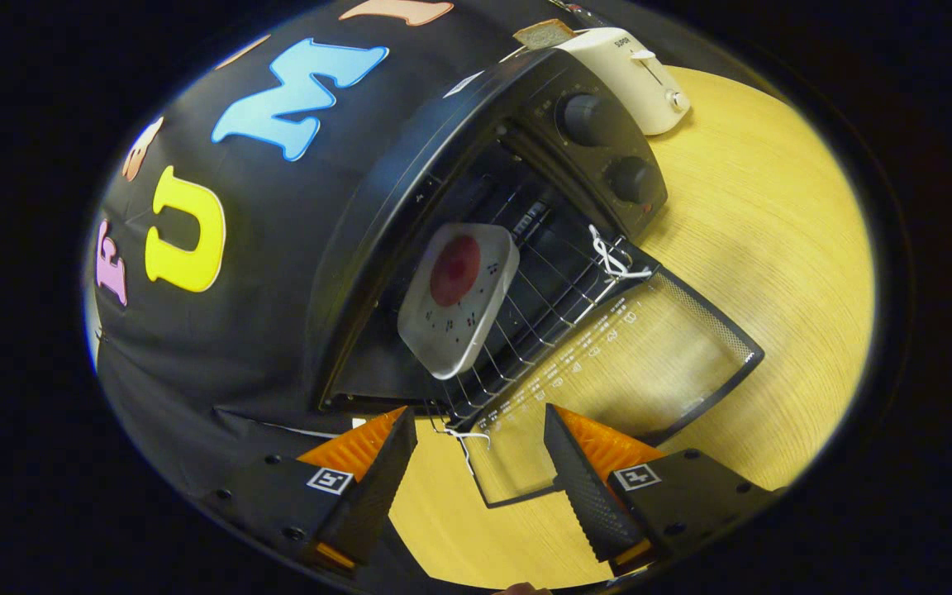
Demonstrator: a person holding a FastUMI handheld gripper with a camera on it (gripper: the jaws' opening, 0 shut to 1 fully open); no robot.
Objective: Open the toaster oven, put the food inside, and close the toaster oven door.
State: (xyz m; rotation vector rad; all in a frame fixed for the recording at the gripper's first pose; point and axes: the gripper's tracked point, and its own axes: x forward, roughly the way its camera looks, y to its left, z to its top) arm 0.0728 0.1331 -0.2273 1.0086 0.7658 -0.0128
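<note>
- Gripper view, count: one oven (pixel 476 207), one door (pixel 633 364), one rack (pixel 538 318), one plate (pixel 458 299), one toaster (pixel 629 74), one table (pixel 773 240), one gripper (pixel 480 450).
- Oven: black body, tilted in this view, standing on the wooden table against the booth's cloth wall. Two round knobs (pixel 582 118) on its control panel, one above the other along the panel.
- Door: glass with a dark frame, swung fully down and lying flat over the table. White string is tied at two corners of the rack where it meets the door.
- Rack: wire, drawn partway out of the cavity over the door's hinge edge.
- Plate: light grey, squarish with rounded corners, resting on the rack inside the oven mouth. One round red item of food (pixel 455 270) lies on it.
- Toaster: white, behind the oven on the table, with one slice of bread (pixel 544 33) standing out of its top.
- Gripper: fingers spread wide, pinching nothing. Each finger carries one square black-and-white marker.
- Position: plate lies beyond the fingers, ahead of the left one. The door's near edge lies between the fingertips; neither finger touches it as far as can be seen.
- Writing: the toaster bears a short dark word, too small to read with certainty. White printed scale marks and symbols on the door glass, illegible. Small marks on the plate, illegible.
</note>
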